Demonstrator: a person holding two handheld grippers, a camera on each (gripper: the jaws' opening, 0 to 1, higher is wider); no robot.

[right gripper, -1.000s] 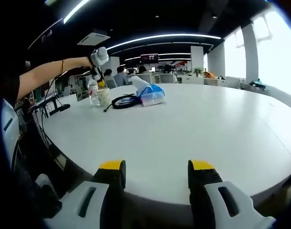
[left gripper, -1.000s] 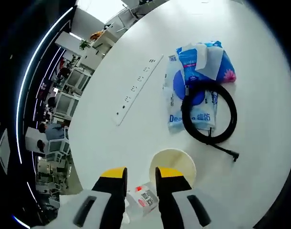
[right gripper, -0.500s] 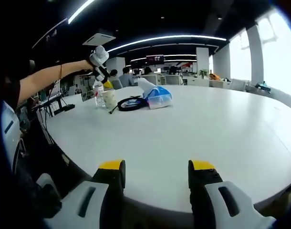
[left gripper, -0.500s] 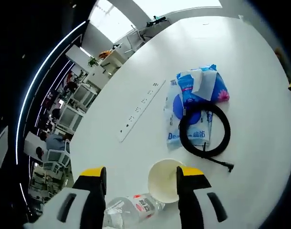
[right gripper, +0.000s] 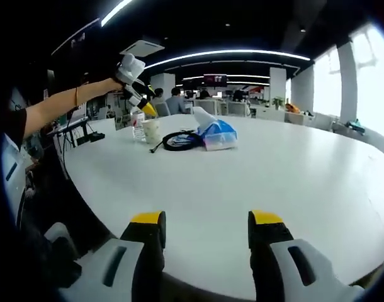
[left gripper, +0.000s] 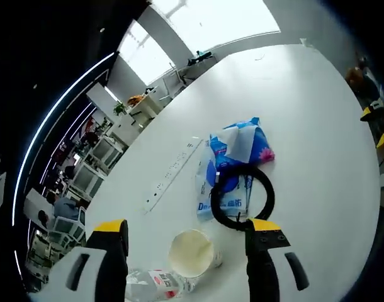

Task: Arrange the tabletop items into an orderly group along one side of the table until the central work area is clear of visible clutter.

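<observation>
From above, my left gripper (left gripper: 186, 229) hangs open over a cream paper cup (left gripper: 191, 253) and a clear water bottle (left gripper: 155, 282) standing on the white table (left gripper: 305, 113). Beyond them a coiled black cable (left gripper: 242, 196) lies on blue tissue packs (left gripper: 233, 165), with a white power strip (left gripper: 172, 173) to their left. My right gripper (right gripper: 204, 220) is open and empty over the near table edge. In the right gripper view the left gripper (right gripper: 134, 85) is held above the bottle (right gripper: 138, 125) and cup (right gripper: 152, 131), beside the cable (right gripper: 181, 140) and tissue packs (right gripper: 216, 133).
The wide white table (right gripper: 255, 182) stretches bare between my right gripper and the group of items. Office desks, monitors and seated people fill the background (right gripper: 198, 100). A person's arm (right gripper: 66, 104) reaches in from the left.
My left gripper has opened and risen away from the bottle, which now stands beside the cup. The right gripper's camera has drifted, with the items appearing slightly closer.
</observation>
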